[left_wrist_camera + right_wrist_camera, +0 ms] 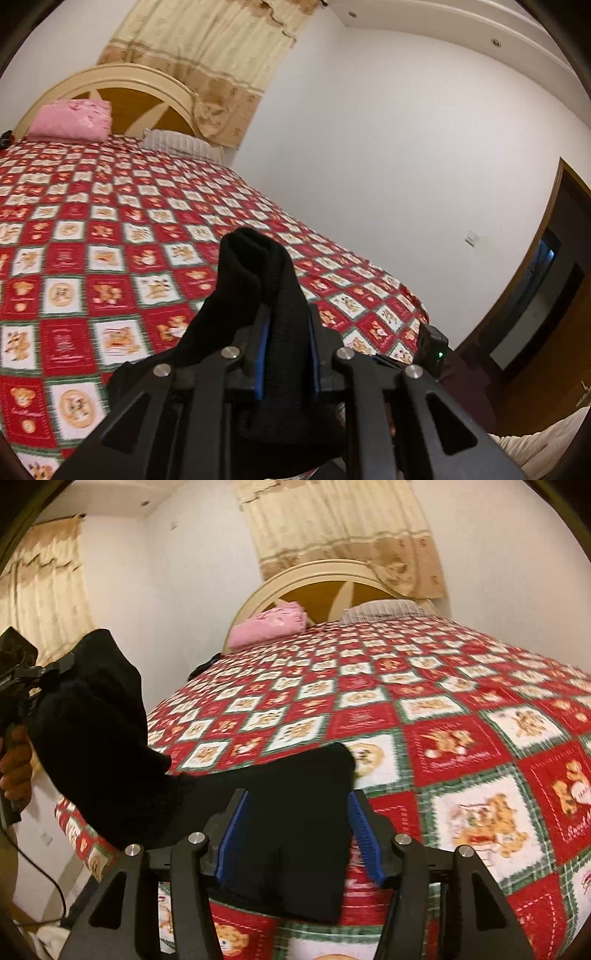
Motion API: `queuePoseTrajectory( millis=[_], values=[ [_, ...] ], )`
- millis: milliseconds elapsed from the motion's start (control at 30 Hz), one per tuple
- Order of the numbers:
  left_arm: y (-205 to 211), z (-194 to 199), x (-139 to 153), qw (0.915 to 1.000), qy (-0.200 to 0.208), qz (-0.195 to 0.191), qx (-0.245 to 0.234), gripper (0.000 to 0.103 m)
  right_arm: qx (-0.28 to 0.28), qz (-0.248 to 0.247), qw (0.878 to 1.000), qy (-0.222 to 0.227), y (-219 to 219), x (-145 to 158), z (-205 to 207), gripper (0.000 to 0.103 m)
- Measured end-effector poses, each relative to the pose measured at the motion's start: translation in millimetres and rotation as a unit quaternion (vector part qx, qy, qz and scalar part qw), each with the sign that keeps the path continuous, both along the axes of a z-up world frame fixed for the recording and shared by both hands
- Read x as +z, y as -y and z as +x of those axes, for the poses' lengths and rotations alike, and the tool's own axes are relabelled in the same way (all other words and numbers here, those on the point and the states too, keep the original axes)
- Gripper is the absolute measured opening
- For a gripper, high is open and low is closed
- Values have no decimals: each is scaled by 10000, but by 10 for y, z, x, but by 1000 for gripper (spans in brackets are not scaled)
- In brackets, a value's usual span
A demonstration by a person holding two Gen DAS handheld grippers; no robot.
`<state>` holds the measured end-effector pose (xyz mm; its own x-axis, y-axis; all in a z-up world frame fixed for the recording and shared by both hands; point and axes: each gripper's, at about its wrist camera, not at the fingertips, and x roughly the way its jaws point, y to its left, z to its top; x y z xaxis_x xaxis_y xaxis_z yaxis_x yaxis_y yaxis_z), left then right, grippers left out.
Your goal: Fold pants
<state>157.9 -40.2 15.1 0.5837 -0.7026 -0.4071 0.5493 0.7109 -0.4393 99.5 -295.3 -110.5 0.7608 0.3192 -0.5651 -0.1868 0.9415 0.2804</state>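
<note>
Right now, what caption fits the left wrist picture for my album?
Left tool shut on bunched black pants, lifted over the red teddy-bear quilt.

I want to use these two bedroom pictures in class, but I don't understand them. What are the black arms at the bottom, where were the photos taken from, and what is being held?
A person holds a gripper in each hand; a camera on each looks along its fingers. The left hand-held gripper is shut on black pants. From the right camera, the right hand-held gripper stands open, with pants between its blue pads, not squeezed. The person's hand shows at the left edge. Underneath is a red teddy-bear bedspread, with a pink pillow by the headboard.
</note>
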Motion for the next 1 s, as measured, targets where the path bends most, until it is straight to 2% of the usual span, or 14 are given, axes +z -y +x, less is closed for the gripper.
queuePoseTrajectory(
  millis=[167, 300, 400, 533, 600, 700, 767, 900, 1000],
  values=[
    [489, 154, -283, 9987, -211, 407, -239, 18, -339, 171, 9993, -73, 184, -45, 25, 59],
    [809, 272, -686, 9948, -665, 678, -361, 18, -535, 270, 9982, -101, 285, -65, 34, 60],
    [988, 257, -880, 9925, -828, 797, -410, 18, -599, 328, 9976, -129, 320, -86, 44, 60],
    [1159, 244, -947, 9914, -898, 805, -505, 21, -562, 362, 9976, -171, 310, -127, 55, 60],
    [1236, 173, -888, 9916, -833, 809, -576, 21, -529, 373, 9978, -168, 307, -140, 53, 60],
    [1225, 111, -783, 9933, -590, 775, -623, 30, -503, 446, 9977, -123, 331, -140, 46, 60],
    [1139, 70, -737, 9942, -468, 796, -556, 41, -524, 499, 9974, -77, 363, -125, 29, 60],
    [836, 20, -754, 9953, -382, 861, -217, 45, -649, 700, 9954, -21, 422, -56, -22, 60],
    [562, 26, -861, 9920, -384, 1169, 284, 45, -553, 844, 9949, -76, 358, 23, -14, 61]
  ],
)
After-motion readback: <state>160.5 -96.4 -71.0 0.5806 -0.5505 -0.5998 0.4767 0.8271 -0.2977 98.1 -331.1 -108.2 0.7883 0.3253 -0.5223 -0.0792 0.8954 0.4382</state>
